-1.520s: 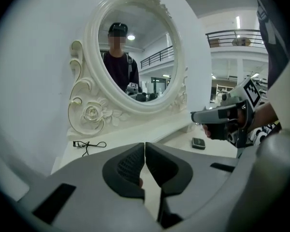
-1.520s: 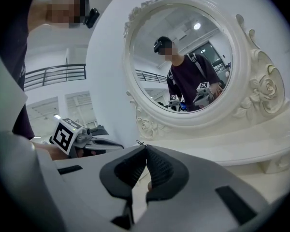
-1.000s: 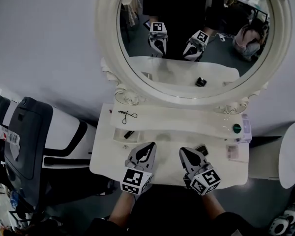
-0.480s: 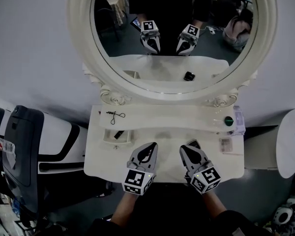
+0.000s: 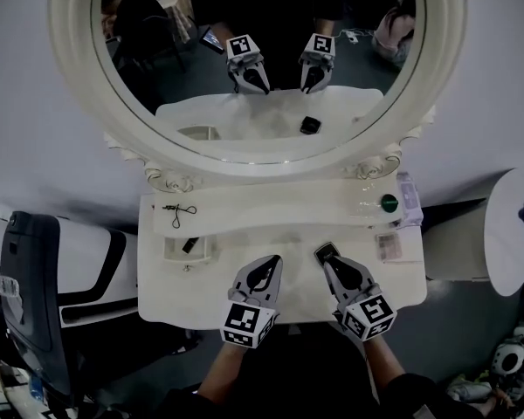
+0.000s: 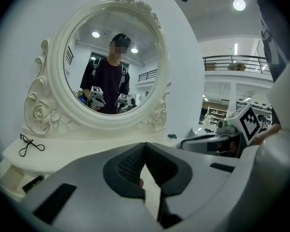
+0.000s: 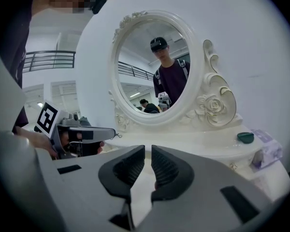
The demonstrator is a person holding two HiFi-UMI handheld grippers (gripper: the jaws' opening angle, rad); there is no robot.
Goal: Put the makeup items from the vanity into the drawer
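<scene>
The black compact (image 5: 325, 251) lies on the desk (image 5: 271, 232), the drawer (image 5: 189, 248) open to its left, and the right tongs (image 5: 330, 267) and left tongs (image 5: 267, 264), both pinched shut and empty, have just moved in closer, maybe to grab it.

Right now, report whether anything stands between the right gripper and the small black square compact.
Nothing visible does: the small black square compact lies on the white vanity top directly ahead of the shut right gripper.

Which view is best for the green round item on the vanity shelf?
Right gripper view: the green round item sits near, side-on, unblocked. Head view shows only a small dot from above. Left gripper view misses it.
</scene>
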